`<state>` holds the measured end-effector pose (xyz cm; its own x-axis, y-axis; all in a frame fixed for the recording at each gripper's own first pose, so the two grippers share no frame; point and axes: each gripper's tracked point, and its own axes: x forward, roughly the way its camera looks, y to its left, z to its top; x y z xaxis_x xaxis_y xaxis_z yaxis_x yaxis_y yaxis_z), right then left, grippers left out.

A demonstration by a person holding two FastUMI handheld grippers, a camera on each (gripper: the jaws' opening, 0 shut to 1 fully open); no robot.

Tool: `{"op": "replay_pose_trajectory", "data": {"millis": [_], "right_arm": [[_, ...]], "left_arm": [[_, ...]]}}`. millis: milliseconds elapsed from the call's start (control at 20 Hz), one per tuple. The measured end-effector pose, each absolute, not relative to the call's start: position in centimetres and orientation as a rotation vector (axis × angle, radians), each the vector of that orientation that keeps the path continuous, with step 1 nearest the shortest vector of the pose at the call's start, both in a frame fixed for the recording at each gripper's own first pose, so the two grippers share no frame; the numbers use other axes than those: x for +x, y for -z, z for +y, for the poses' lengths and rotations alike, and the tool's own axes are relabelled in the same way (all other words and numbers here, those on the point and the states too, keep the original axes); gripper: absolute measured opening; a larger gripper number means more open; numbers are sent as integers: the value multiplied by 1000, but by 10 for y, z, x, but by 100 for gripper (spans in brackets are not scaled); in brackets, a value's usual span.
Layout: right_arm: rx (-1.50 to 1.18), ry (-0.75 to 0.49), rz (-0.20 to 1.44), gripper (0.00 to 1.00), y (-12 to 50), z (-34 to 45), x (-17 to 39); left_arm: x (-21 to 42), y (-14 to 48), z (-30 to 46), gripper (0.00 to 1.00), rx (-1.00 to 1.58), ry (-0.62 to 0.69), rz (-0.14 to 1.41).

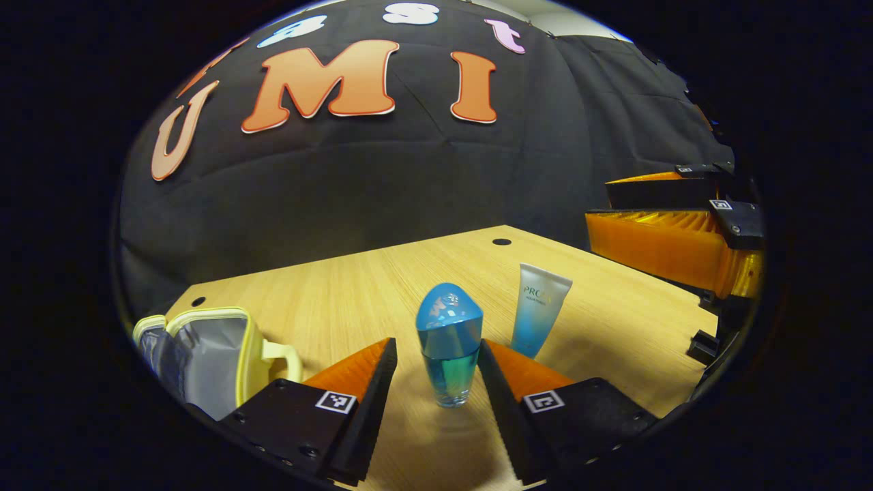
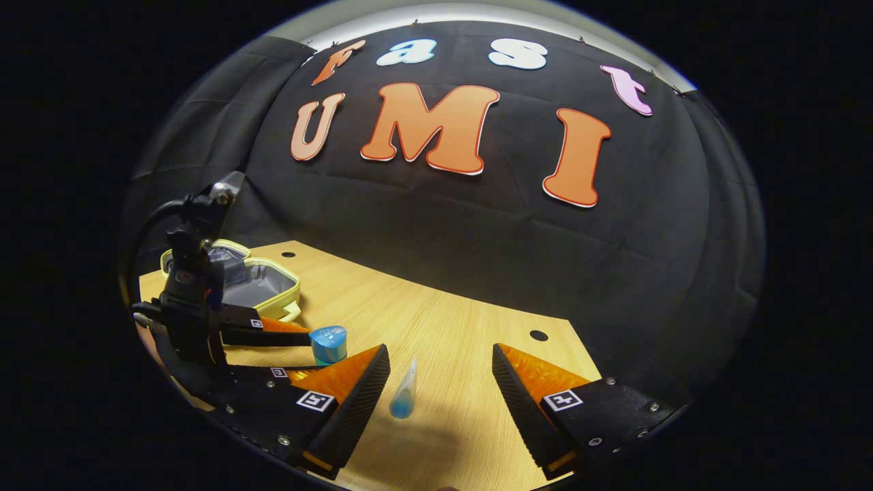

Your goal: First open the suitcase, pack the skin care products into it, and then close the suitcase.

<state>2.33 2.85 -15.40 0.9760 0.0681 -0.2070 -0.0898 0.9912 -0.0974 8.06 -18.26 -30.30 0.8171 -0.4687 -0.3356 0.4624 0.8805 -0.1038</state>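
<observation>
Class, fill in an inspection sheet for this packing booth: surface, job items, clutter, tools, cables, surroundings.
Surface: wooden table, with small round holes.
Job's things: yellow-trimmed case open, grey lining showing; blue-capped bottle upright; tube standing cap down.
Clutter: nothing seen.
Grippers: left tool open, its fingers either side of the bottle, contact unclear; right tool open, the tube standing between its fingers, apart from both.
Cables: black cable looping from the left tool.
Surroundings: black cloth wall.

Wood table (image 1: 354,286), black cloth wall (image 1: 409,177)

Glossy clear bottle (image 1: 449,344); smooth plastic tube (image 1: 539,310); matt wood-grain table (image 1: 382,279); grey fabric-lined suitcase (image 1: 211,354).
</observation>
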Motion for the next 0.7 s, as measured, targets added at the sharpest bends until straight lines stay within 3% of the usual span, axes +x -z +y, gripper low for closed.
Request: {"op": "replay_pose_trajectory", "data": {"millis": [200, 700], "right_arm": [[-98, -88, 246, 96, 179, 33, 26], [-37, -154, 369, 96, 247, 53, 33]], "left_arm": [[91, 306, -191, 47, -8, 507, 325], [92, 278, -174, 39, 5, 494, 261]]}}
